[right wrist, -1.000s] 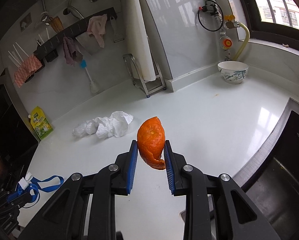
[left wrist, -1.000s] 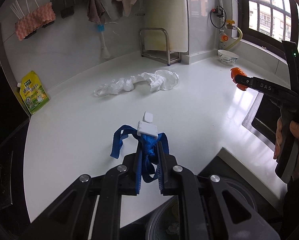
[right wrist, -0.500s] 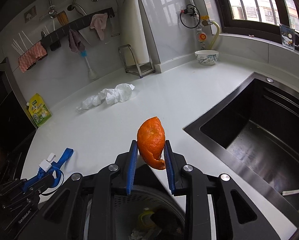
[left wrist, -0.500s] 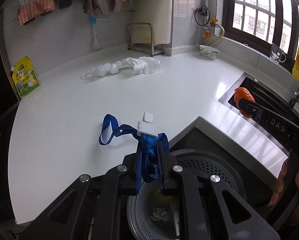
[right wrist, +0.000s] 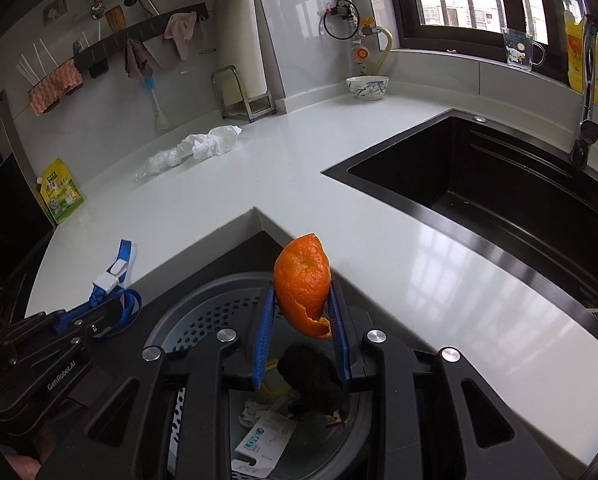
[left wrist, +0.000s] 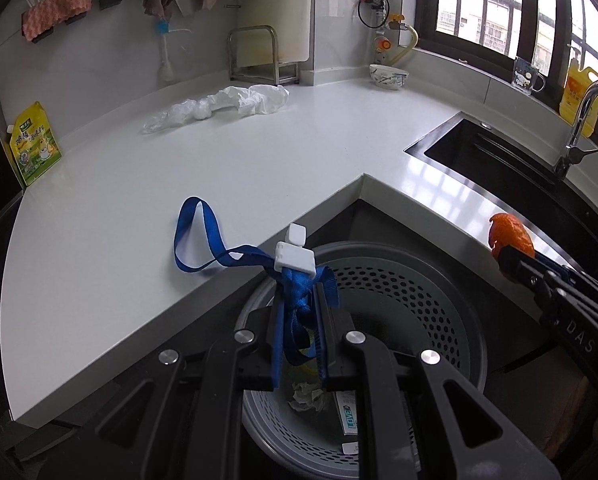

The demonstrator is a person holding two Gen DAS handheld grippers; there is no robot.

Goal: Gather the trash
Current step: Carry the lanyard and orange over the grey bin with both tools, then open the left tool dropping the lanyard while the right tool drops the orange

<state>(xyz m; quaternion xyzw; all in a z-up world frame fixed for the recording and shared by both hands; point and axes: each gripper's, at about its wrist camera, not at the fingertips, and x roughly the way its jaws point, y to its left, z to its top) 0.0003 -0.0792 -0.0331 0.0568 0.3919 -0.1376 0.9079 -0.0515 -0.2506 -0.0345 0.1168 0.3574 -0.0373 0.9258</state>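
Observation:
My left gripper [left wrist: 299,300] is shut on a blue lanyard [left wrist: 299,296] with a white clip [left wrist: 295,260]; its loop hangs out over the counter edge. My right gripper [right wrist: 302,300] is shut on a piece of orange peel [right wrist: 302,280]. Both grippers hover over a grey perforated trash bin [left wrist: 411,292] below the counter corner; the bin also shows in the right wrist view [right wrist: 203,312] and holds crumpled paper [left wrist: 307,394], wrappers and dark scraps. The left gripper also shows in the right wrist view [right wrist: 99,312], and the peel shows in the left wrist view [left wrist: 511,234].
A crumpled white plastic bag [left wrist: 227,106] lies at the back of the white counter [left wrist: 219,168]. A yellow-green pouch [left wrist: 33,148] leans at the left wall. A bowl [left wrist: 387,76] and a metal rack [left wrist: 255,54] stand at the back. A black sink [right wrist: 499,184] with faucet lies on the right.
Both grippers have pulled back from the counter with their loads and now hang over the trash bin. The counter items have not moved.

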